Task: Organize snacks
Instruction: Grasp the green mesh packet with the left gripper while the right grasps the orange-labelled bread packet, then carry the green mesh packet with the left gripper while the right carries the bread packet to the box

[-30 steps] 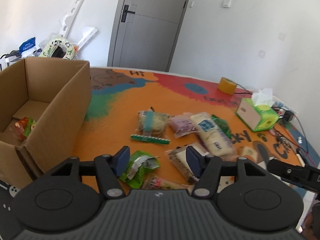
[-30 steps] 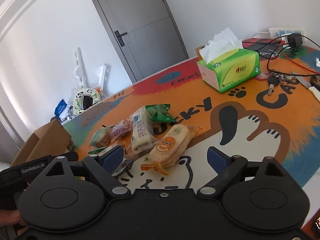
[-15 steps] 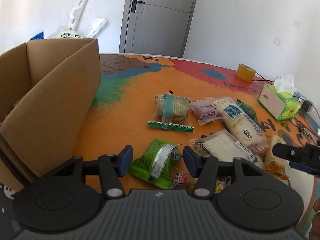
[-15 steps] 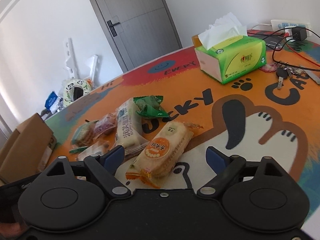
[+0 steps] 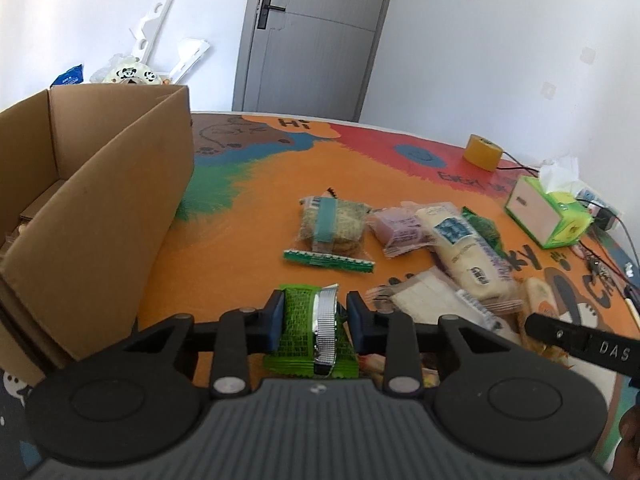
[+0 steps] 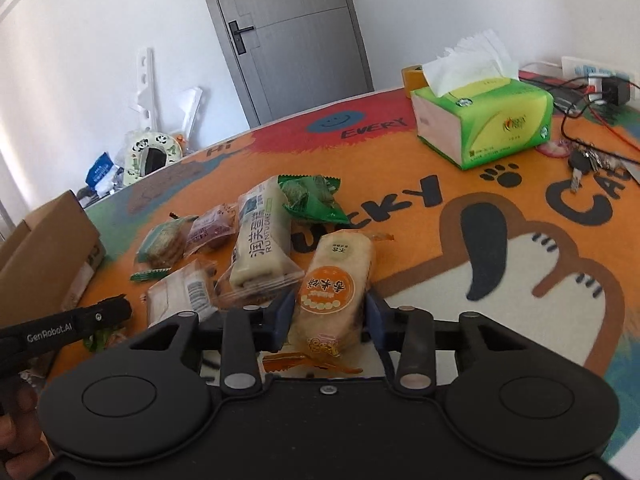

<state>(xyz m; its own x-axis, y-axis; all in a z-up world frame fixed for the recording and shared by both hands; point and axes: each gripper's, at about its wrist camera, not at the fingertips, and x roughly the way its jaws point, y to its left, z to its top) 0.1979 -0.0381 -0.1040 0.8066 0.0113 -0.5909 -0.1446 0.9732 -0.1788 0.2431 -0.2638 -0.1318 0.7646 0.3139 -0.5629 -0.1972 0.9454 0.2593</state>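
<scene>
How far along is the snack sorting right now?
Early. Little shows inside the box. In hand: the left gripper is closed on the green packet, the right gripper on the rice cracker pack. At least five snacks remain on the mat, including the cookies and the cake roll.

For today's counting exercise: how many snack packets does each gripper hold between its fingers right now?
1 each: the left gripper is shut on the green packet; the right gripper on the orange-label rice cracker pack.

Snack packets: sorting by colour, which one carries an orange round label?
The pale rice-cracker packet clamped in the right gripper; the other packets show no orange round label.
</scene>
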